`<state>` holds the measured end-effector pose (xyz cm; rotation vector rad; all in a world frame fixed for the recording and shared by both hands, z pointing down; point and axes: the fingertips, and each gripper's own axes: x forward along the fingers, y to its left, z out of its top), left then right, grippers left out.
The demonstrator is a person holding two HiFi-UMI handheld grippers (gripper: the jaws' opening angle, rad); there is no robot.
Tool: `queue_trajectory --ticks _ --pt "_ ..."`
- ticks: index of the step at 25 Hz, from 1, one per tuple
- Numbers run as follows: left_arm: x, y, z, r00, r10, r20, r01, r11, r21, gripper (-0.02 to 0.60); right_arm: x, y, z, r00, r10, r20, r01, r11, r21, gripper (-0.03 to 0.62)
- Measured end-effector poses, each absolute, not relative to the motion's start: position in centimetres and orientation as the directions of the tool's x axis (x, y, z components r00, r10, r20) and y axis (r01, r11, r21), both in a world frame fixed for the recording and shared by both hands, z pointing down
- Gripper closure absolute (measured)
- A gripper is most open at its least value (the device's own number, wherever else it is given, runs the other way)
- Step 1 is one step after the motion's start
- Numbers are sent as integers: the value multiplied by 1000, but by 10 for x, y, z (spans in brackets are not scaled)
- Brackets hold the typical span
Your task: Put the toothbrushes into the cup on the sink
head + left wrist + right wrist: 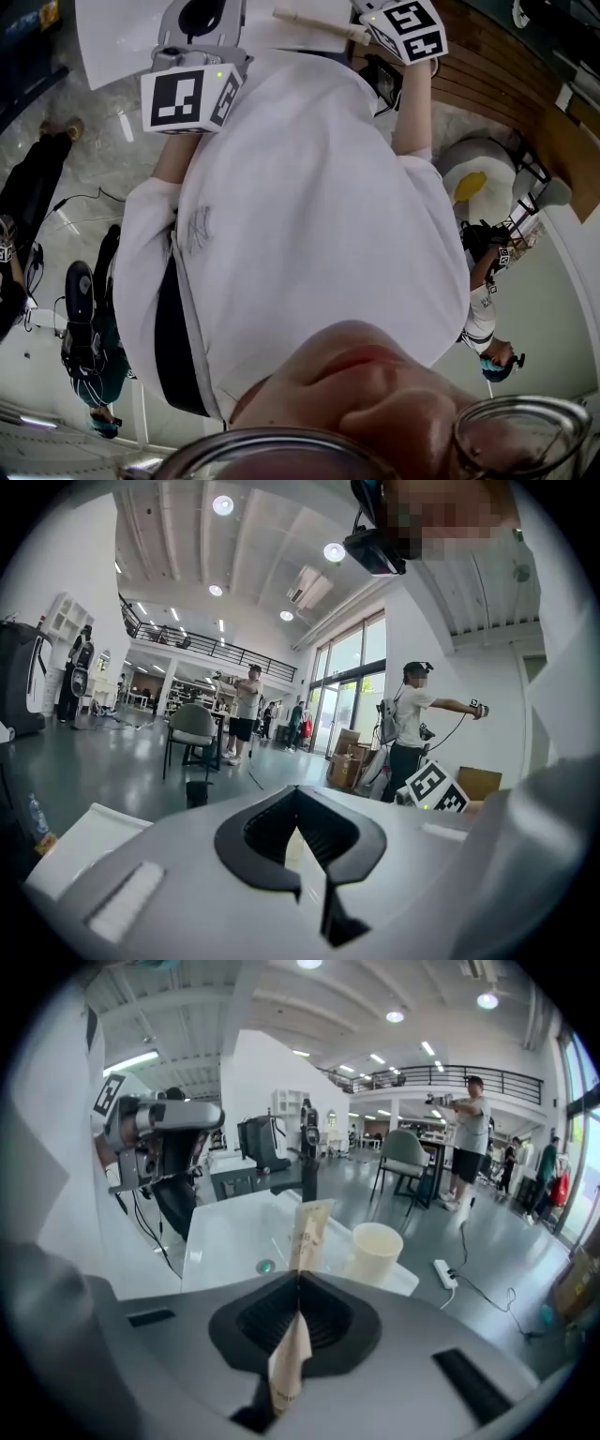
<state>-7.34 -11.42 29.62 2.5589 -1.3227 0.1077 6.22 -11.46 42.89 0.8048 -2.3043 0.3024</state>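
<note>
My right gripper (300, 1274) is shut on a toothbrush in a tan paper sleeve (306, 1237), which sticks out past the jaws. Beyond it stands the cream cup (373, 1252) at the right end of the white sink (220, 1232). In the head view the same toothbrush (319, 25) lies across the top edge beside the right gripper (370, 28). My left gripper (202, 21) hangs at the upper left over the sink (117, 42). In its own view the left gripper (296, 791) has its jaw tips together, pointing out into the hall. A pale wedge shows between its pads.
A round drain (266, 1266) sits in the sink basin. A dark faucet (305, 1171) rises behind it. My own white shirt (309, 216) fills most of the head view. Other people (412, 724) and a grey chair (192, 728) stand around the hall. A power strip (444, 1272) lies on the floor.
</note>
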Motion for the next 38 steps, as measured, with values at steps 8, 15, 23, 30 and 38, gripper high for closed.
queue_trajectory --ticks 8,15,23,30,38 --pt "-77 -114 291 597 -784 172 -801 -567 192 577 59 -123 397 -611 -563 556 -686 727 -18 582" --pt "-85 -118 294 599 -782 170 -798 -570 195 577 51 -143 362 -635 -646 423 -725 687 -40 582" --pt "-77 -113 292 597 -784 167 -800 -570 188 575 66 -152 311 -651 -735 190 -758 645 -101 582" --pt "-68 -111 285 604 -781 161 -796 -578 180 577 91 -155 269 -599 -800 -24 -781 591 -202 582" --pt "-68 -115 287 609 -777 160 -792 -584 179 577 124 -154 246 -468 -845 -257 -774 533 -343 582"
